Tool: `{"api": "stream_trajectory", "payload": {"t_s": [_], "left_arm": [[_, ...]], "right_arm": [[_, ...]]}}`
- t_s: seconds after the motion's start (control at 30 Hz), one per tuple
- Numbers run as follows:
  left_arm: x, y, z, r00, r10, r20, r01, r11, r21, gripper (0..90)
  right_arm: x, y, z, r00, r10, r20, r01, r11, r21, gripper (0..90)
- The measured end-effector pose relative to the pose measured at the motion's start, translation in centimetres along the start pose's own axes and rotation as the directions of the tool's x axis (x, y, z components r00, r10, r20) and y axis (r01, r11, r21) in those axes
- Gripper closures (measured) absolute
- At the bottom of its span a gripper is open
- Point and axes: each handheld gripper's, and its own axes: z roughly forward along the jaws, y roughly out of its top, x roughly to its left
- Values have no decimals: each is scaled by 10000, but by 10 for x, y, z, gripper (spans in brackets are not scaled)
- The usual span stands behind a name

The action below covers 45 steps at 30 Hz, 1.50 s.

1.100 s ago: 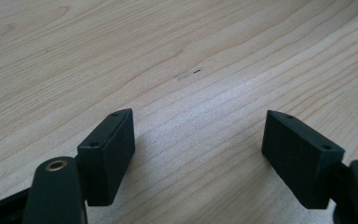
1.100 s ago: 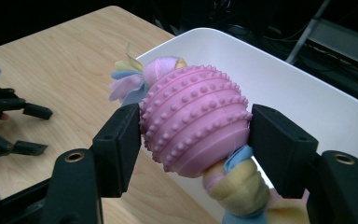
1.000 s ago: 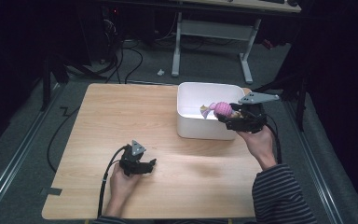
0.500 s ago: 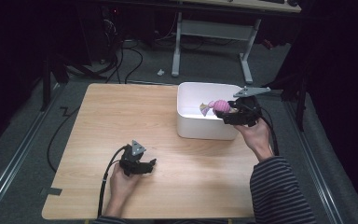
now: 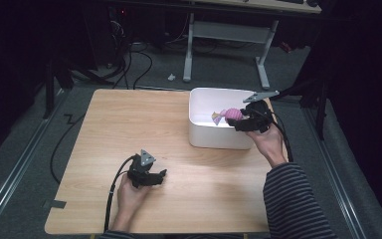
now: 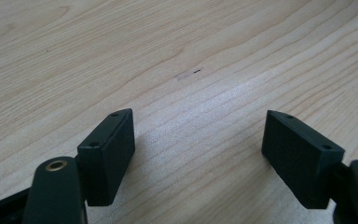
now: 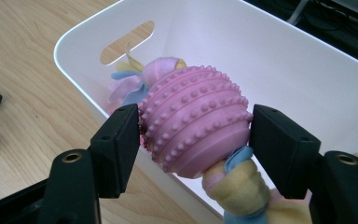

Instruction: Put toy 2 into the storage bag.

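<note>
My right gripper (image 5: 243, 121) holds a pink knobbly ball toy (image 5: 233, 114) with pastel rope ends over the right part of the white bin (image 5: 214, 138). In the right gripper view the two pads touch the ball (image 7: 196, 126) on either side, and the gripper (image 7: 196, 114) has just been opening its jaws with the ball still between them. A rope knot (image 7: 235, 184) hangs below the ball, inside the bin (image 7: 270, 51). My left gripper (image 5: 152, 177) rests low on the wooden table (image 5: 144, 119), open, with bare wood between its jaws (image 6: 198, 121).
The bin stands at the table's far right and has a handle slot (image 7: 126, 42) in its end wall. A desk frame (image 5: 229, 30) and cables (image 5: 129, 59) lie on the floor beyond the table. Each gripper's cable trails toward the person.
The right hand has carried the pink toy a little left and lower, further over the bin. The left hand has not moved.
</note>
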Motion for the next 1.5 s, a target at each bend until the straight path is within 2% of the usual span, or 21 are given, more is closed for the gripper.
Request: {"api": "stream_trajectory", "payload": {"t_s": [0.07, 0.27, 0.5, 0.73, 0.97, 1.07, 1.2, 1.3, 1.43, 1.5], "left_arm": [[0, 0, 0, 10000, 0, -1, 0, 10000, 1, 258], [0, 0, 0, 10000, 5, -14, -5, 10000, 10, 256], [0, 0, 0, 10000, 10, -17, -10, 10000, 15, 256], [0, 0, 0, 10000, 8, -8, -8, 10000, 6, 256], [0, 0, 0, 10000, 12, -18, -12, 10000, 19, 256], [0, 0, 0, 10000, 7, -18, -7, 10000, 14, 256], [0, 0, 0, 10000, 5, -18, -5, 10000, 11, 256], [0, 0, 0, 10000, 3, -20, -3, 10000, 8, 256], [0, 0, 0, 10000, 4, -19, -4, 10000, 10, 256], [0, 0, 0, 10000, 5, -20, -5, 10000, 10, 256]], "right_arm": [[0, 0, 1, 10000, -13, -32, 13, 10000, 21, 325], [0, 0, -5, 9999, 116, -118, -120, 9992, -379, 300], [1, -10, -24, 9997, 250, 9, -247, 9946, -1006, 320], [0, -27, -45, 9990, 432, -59, -436, 9868, -1560, 329], [-1, -46, -63, 9978, 663, -11, -655, 9821, -1766, 339], [0, -54, -73, 9969, 790, -43, -782, 9767, -1998, 348], [1, -65, -82, 9963, 857, 99, -818, 9752, -2058, 351], [1, -74, -88, 9947, 1028, 34, -994, 9694, -2245, 353], [4, -84, -94, 9946, 985, 340, -891, 9728, -2139, 354], [6, -90, -97, 9940, 1033, 364, -925, 9697, -2260, 356]]}}
